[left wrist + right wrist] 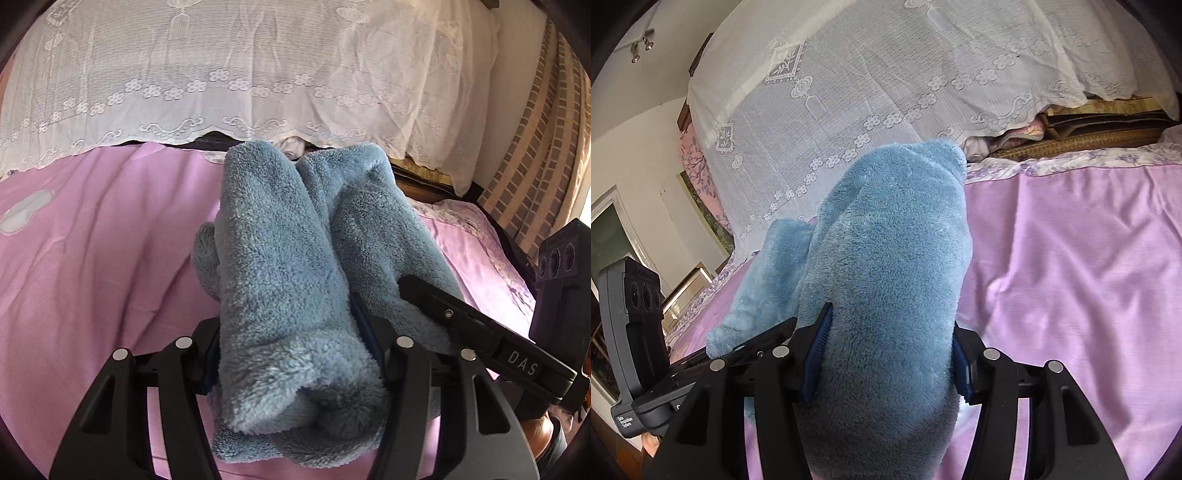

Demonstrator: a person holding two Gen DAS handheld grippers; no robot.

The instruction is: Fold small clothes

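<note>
I am looking along a bed (92, 258) spread with a pink-lilac sheet, creased in broad soft folds; its far border, seen from the right wrist, carries a pale floral print. Behind it a white lace cloth (221, 74) patterned with small flowers drapes over whatever stands at the head of the bed, and I cannot tell what it covers; only a dark gap and some brownish edges show under its scalloped hem. A brick-patterned wall (535, 147) curves up at the right edge of the left view, bent by the lens.

The blue fleece garment (295, 258) fills the middle of both views, bunched into two thick rolls that rise away from me over the sheet. What kind of garment it is I cannot say; its shape is lost in the folds, and its near end runs out of the bottom of the right view.

The left gripper (295, 354) has its jaws pinching one roll of the fleece, with the blue pads pressed into the pile on either side. The right gripper (890, 362) does the same in its own view, its jaws closed on the bulk of the fleece, whose pile swells past its pads.

From the left view I see the right gripper's finger lying across the fleece, with "DAS" on its body. In the right view the left unit's camera housing (635, 321) stands at the left edge; the small white label at its base is too blurred to read with confidence.
</note>
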